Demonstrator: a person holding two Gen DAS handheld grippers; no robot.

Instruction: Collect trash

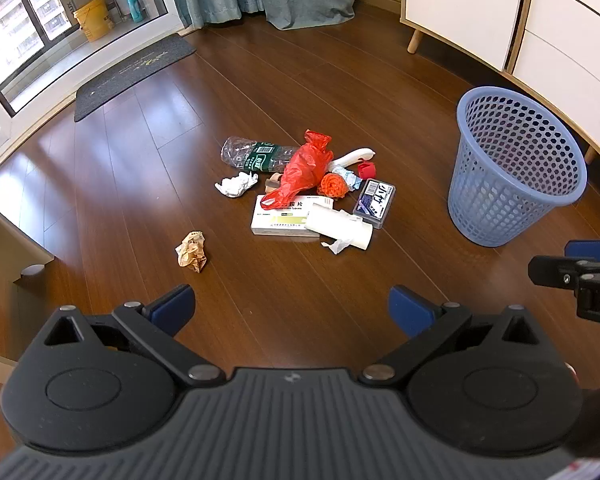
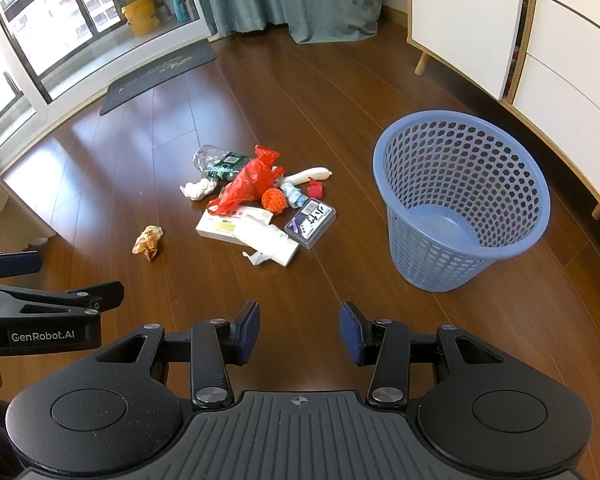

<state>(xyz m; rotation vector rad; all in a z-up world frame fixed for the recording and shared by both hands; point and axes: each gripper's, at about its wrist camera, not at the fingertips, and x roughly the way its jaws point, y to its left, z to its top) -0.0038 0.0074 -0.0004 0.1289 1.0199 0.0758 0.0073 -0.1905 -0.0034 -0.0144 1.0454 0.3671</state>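
Trash pile lies ahead of both tongs, basket off to the right

Floor (image 1: 148,152) of dark wood carries everything here, and nothing has gone into the bin yet by the look of it. Blue basket (image 2: 460,200) stands upright at centre right of the right wrist view, its bottom bare as far as the holes and rim let me see; in the left wrist view it sits farther toward the right edge. Trash pile, at the middle of both frames, is well apart from both tools and just left of the basket.

Within the pile, the crushed plastic bottle (image 1: 252,154) lies with its long axis running left to right across the frame. In front of it the white medicine box (image 1: 278,220) lies flat, also lengthwise across, with a white paper wrapper (image 1: 340,228) over its right end and a red plastic bag (image 1: 304,168) draped on top. A small clear case (image 2: 310,222) lies at the pile's right side, nearest the basket. A brown crumpled paper (image 1: 192,250) lies alone, lower left of the pile, and a white tissue wad (image 1: 236,184) sits at the pile's left edge.

Left tongs (image 1: 292,310) stand wide apart and empty. Right tongs (image 2: 300,330) are narrower, about half spread, also empty. Judging by position, the left tongs are nearer the brown paper, the right nearer the case and basket.
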